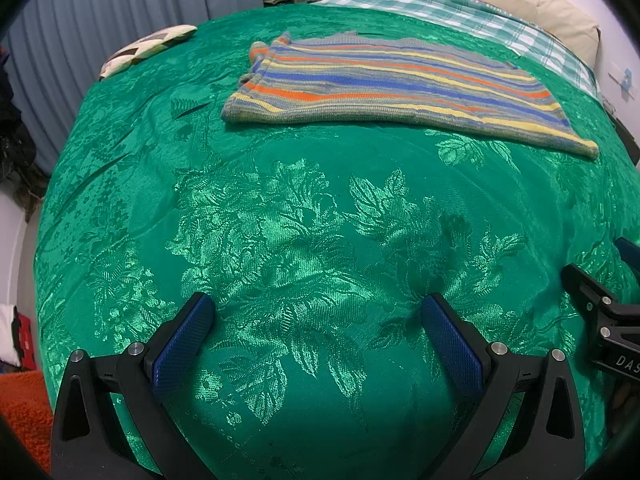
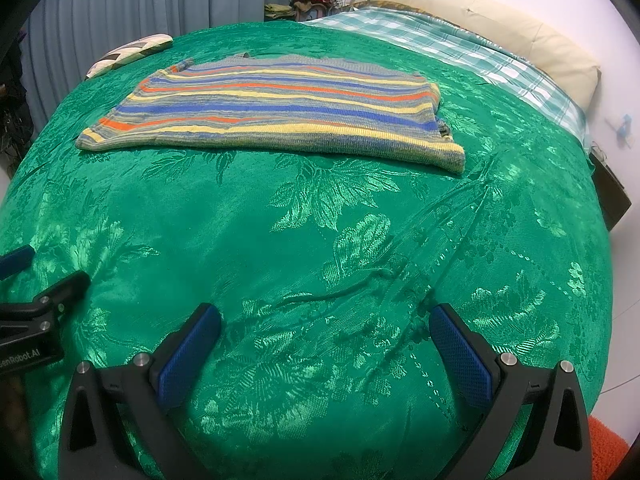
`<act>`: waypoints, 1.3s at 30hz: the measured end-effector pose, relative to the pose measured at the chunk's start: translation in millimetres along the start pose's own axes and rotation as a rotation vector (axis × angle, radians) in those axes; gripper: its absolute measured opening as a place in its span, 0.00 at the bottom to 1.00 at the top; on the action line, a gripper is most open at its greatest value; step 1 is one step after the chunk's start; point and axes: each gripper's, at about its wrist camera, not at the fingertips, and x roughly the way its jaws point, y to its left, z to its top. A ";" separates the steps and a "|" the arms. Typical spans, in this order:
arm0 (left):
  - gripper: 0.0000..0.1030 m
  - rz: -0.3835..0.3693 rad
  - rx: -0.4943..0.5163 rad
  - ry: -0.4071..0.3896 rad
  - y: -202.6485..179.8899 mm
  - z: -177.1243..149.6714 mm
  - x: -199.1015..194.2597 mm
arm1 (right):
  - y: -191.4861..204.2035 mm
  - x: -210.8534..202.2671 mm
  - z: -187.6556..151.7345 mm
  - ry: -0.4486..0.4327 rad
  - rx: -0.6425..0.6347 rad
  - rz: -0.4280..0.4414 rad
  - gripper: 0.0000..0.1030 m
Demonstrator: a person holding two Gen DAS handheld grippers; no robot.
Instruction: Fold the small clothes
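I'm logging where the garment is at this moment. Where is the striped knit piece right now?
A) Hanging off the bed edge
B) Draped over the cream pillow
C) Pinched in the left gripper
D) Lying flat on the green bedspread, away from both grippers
D: the striped knit piece lies flat on the green bedspread, while the left gripper and right gripper are open with nothing between the fingers.

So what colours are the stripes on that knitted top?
The striped knitted top has blue, orange, yellow and grey stripes, clearest in the right wrist view.
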 end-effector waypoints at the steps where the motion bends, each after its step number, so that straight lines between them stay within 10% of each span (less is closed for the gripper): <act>1: 1.00 0.000 0.000 0.000 0.0 0.0 0.0 | -0.1 0.1 0.2 0.000 0.000 0.000 1.00; 39: 1.00 0.001 -0.002 -0.002 0.2 0.1 0.7 | 1.8 1.2 0.2 -0.003 -0.002 -0.003 1.00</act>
